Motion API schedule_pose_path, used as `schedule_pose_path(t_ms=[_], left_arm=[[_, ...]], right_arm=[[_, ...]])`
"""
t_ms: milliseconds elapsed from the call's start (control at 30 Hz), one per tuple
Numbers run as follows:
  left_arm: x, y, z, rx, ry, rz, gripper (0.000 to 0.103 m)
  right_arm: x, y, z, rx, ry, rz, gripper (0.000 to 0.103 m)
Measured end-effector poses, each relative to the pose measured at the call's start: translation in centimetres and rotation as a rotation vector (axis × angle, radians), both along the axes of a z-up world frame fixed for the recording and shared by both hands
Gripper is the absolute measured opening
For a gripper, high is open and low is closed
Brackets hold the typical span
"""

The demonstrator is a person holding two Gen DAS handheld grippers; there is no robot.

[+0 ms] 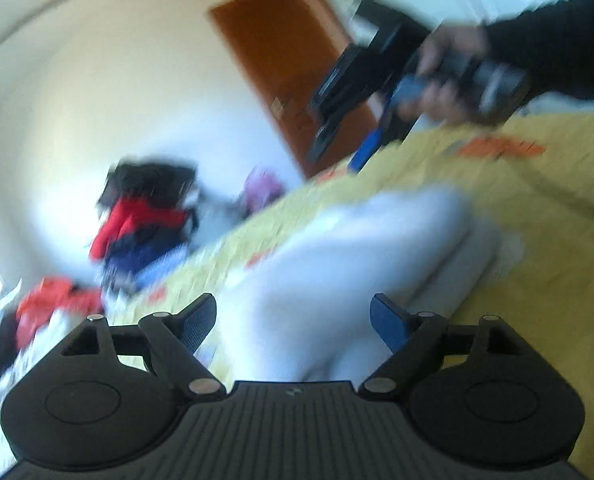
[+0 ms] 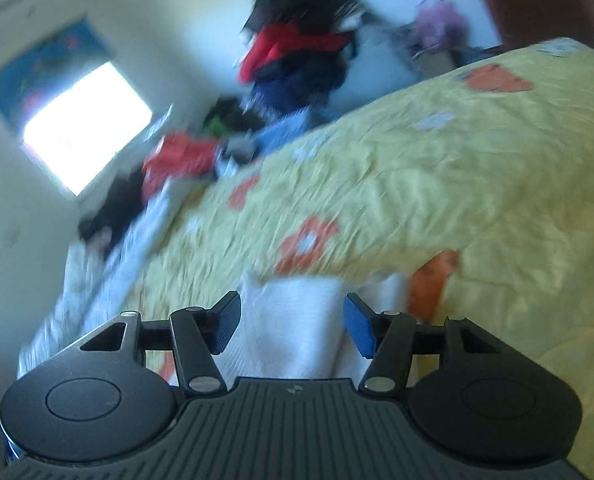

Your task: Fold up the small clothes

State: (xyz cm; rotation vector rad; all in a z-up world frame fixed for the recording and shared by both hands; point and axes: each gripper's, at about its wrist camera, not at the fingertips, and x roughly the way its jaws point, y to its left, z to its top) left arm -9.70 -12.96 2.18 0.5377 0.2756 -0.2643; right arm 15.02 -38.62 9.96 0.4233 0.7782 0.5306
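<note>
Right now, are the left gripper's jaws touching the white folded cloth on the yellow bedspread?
Cannot tell. In the left wrist view the left gripper has its jaws open astride the white folded cloth, but motion blur hides any contact or gap.

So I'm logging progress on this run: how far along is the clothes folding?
Looks partly done: a white garment lies on the yellow bedspread, seemingly doubled over, though blur hides details. In hand: nothing, since the left tool and right tool are both open over the white cloth. Left: the heap of red, dark and blue clothes beyond the bed's far edge looks unfolded.
</note>
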Motion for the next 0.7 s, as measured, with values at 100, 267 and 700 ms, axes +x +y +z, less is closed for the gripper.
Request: schedule_pose_path(t_ms=[100, 267, 700], left_arm=[[2.0, 0.5, -0.8, -0.012, 0.065, 0.063, 0.084], [4.5, 0.7, -1.9, -0.047, 0.14, 0.107, 0.065], [3.1, -1.4, -2.8, -0.033, 0.1, 0.088, 0.034]], right_arm=[[1.2, 2.2, -1.5, -0.142, 0.059, 0.021, 0.063], [2.3, 5.0, -4.7, -0.227, 0.126, 0.006, 0.056], [0.2, 1.1, -5.2, -0.225, 0.063, -0.055, 0.014]])
